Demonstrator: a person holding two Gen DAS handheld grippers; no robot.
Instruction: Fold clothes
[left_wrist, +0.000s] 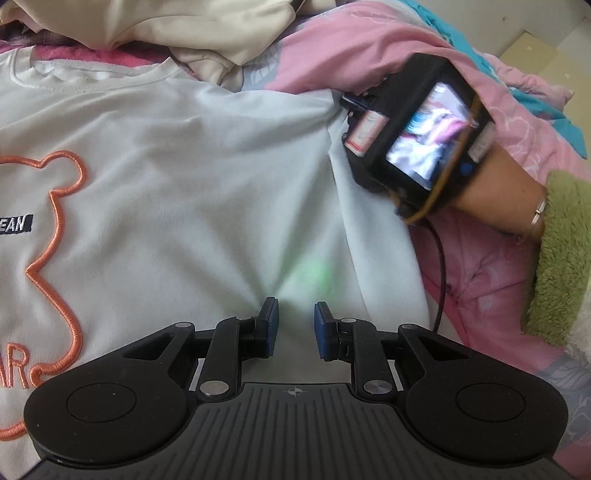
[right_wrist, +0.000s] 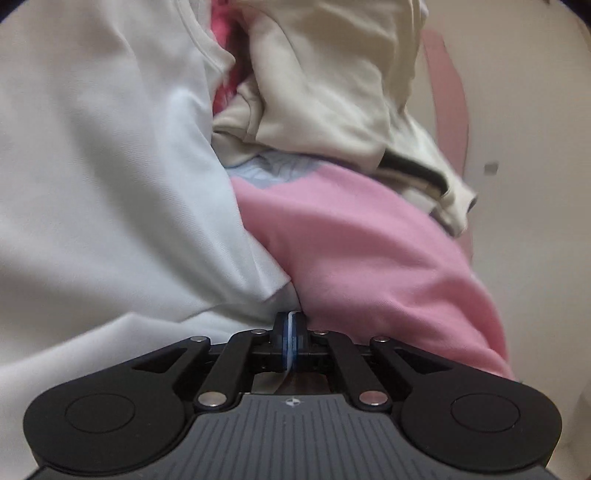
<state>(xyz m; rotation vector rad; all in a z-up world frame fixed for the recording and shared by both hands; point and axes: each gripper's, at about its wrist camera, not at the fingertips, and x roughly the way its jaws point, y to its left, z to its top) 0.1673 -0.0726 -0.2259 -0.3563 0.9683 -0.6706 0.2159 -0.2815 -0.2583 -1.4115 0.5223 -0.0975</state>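
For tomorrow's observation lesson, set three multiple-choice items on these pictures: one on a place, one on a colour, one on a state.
1. Where does the cream garment lie?
A. Beyond the T-shirt's collar
B. Under the left gripper
C. On the person's sleeve

2. What colour is the bear outline on the T-shirt?
A. Blue
B. Orange
C. Green

3. How do the right gripper's jaws stand?
A. Wide open over the quilt
B. Shut on nothing
C. Shut on white cloth

Answers:
1. A, since it is heaped past the neckline, at the top of the left view.
2. B, since the stitched line is orange.
3. C, since a white edge shows pinched between the blue pads.
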